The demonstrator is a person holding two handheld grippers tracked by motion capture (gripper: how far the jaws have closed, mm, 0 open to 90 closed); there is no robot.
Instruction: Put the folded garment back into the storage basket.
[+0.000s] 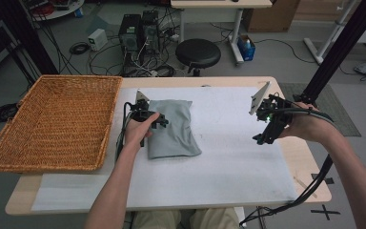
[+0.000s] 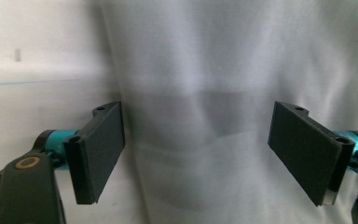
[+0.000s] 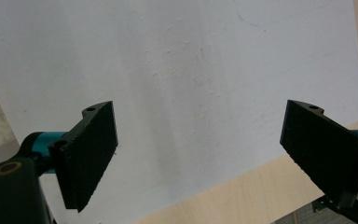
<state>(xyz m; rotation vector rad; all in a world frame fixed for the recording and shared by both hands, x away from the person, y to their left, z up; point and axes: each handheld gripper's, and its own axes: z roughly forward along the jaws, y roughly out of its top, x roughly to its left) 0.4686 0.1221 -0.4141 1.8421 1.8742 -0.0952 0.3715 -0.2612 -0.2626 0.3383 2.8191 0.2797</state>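
My left gripper (image 1: 156, 120) hangs wide open over the folded grey cloth (image 1: 172, 129), ready to grab it. My right gripper (image 1: 265, 130) waits open, holding nothing.

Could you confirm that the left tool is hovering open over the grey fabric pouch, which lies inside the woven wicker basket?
Not quite: the grey fabric pouch lies on the white sheet, beside the woven wicker basket, not inside it, as the high view shows. The left tool is indeed open over it.
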